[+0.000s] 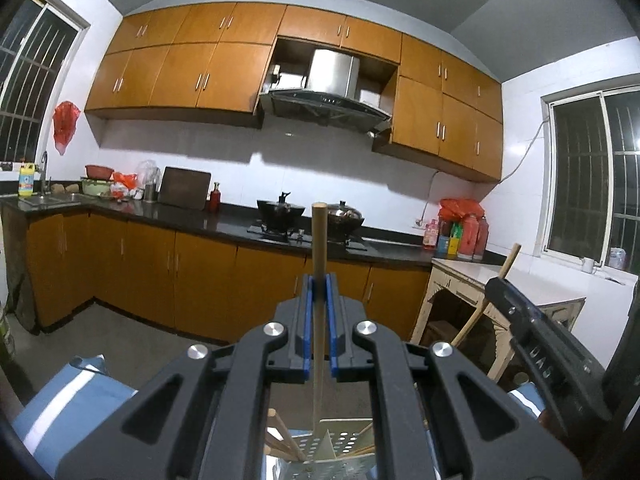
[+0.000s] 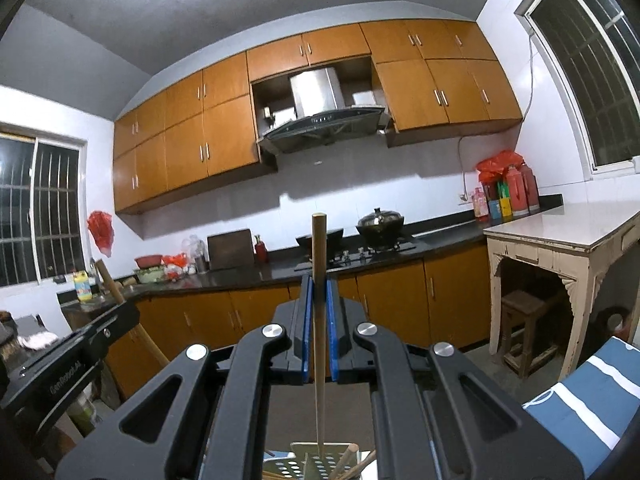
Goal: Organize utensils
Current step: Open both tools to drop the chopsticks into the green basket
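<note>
**Both hands hold a chopstick upright above the perforated holder**

The left gripper [image 1: 319,280] has its blue fingers [image 1: 307,320] closed on a wooden chopstick [image 1: 319,248]. The stick runs straight up between them, its blunt end well above the fingertips and its thin end reaching down past the gripper body toward a perforated metal holder [image 1: 340,444] directly underneath. More wooden sticks [image 1: 280,436] already lean in that holder.

The right gripper [image 2: 319,280] is in the same state: fingers [image 2: 331,320] clamped on a second chopstick [image 2: 319,248], long axis near vertical, tip pointing down at the holder [image 2: 298,460] below, where other sticks [image 2: 346,456] stand at an angle.

Each gripper shows at the edge of the other's view with its stick tilted, so the two hands sit side by side, about equally near the holder. Neither looks clearly better placed.

What the next move turns on, as I judge it, is that each stick's lower tip hangs over the holder's opening rather than inside it. Whether the tips touch the holder I cannot tell. A straight drop along the stick's own axis seems the natural way in, minding the leaning sticks already there.
</note>
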`<control>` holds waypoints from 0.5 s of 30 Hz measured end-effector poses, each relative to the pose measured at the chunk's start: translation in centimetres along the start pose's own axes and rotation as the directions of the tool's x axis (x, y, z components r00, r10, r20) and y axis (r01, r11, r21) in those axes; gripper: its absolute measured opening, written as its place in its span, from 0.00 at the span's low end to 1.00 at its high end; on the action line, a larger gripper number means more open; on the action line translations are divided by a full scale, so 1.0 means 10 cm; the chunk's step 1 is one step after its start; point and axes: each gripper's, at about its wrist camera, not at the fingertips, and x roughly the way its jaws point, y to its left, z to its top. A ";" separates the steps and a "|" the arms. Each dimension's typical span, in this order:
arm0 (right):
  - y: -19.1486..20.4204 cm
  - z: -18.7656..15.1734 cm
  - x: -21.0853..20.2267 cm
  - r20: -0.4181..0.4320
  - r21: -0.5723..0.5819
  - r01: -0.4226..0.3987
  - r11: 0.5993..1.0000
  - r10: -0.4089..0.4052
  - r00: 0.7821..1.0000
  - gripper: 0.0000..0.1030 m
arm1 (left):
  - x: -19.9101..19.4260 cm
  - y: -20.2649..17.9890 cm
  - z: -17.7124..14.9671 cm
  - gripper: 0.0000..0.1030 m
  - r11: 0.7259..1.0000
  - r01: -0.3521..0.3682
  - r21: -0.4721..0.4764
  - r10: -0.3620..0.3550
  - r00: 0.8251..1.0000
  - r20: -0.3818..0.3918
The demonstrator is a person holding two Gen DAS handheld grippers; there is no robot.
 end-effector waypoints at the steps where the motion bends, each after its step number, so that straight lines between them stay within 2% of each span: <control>1: 0.01 -0.03 0.02 -0.008 -0.002 0.001 1.000 -0.001 1.000 0.07 | 0.04 0.00 -0.03 0.07 1.000 -0.004 -0.001 0.004 1.000 -0.008; 15: 0.04 -0.31 0.22 -0.093 0.002 -0.012 1.000 0.012 0.996 0.07 | 0.29 0.09 -0.30 0.07 1.000 0.002 -0.025 -0.004 0.996 -0.084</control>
